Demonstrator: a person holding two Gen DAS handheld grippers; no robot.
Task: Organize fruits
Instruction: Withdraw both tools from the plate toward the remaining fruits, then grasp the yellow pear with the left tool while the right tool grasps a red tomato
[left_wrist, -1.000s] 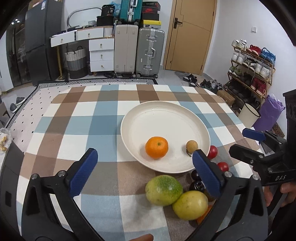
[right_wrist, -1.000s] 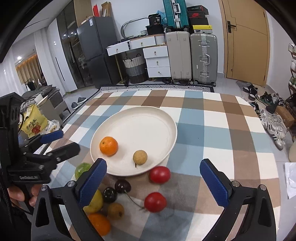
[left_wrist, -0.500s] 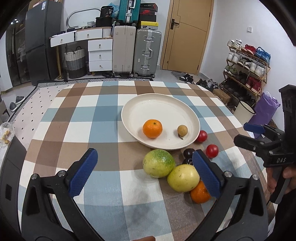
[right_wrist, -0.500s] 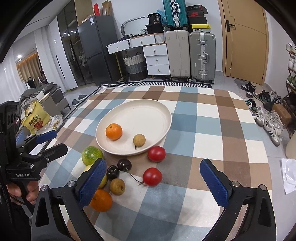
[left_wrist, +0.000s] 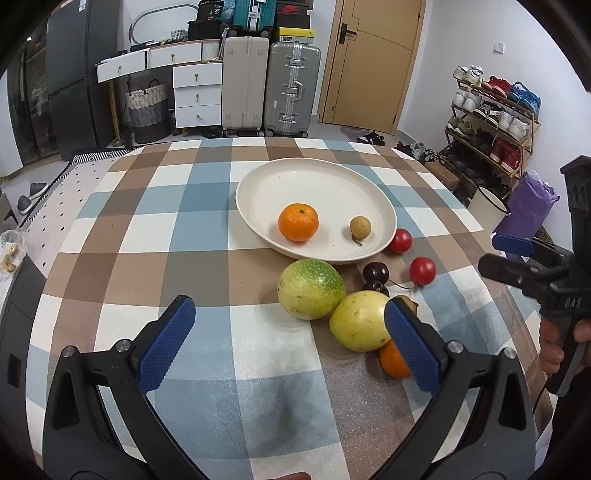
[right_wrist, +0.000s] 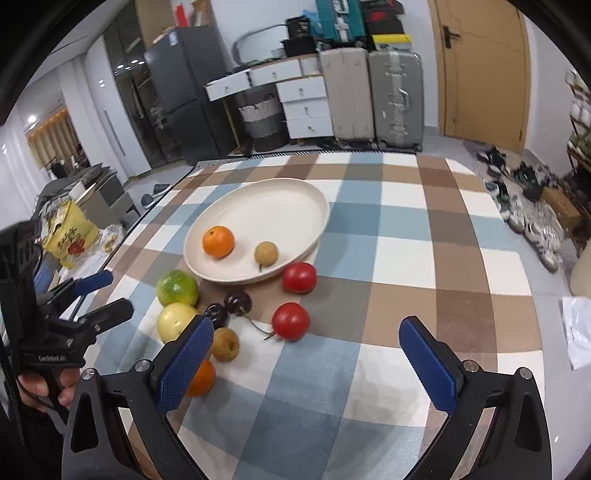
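A checked cloth covers the worktop, with suitcases and a door beyond. From the left wrist, the left claw (left_wrist: 288, 339) hangs open and empty, having drawn back from the plate (left_wrist: 258, 184), which now lies further ahead; the green fruit (left_wrist: 310, 288) and yellow fruit (left_wrist: 360, 319) sit just ahead.

From the right wrist, the right claw (right_wrist: 306, 365) gapes empty too. Two tomatoes (right_wrist: 290, 320) lie ahead, cherries (right_wrist: 238, 302) towards its left finger. Both retreats suggest a fresh pick; the crowded cluster may hinder grasping.

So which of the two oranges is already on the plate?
The fully visible orange beside the small brown fruit; the other orange lies on the cloth, half hidden behind a gripper finger.
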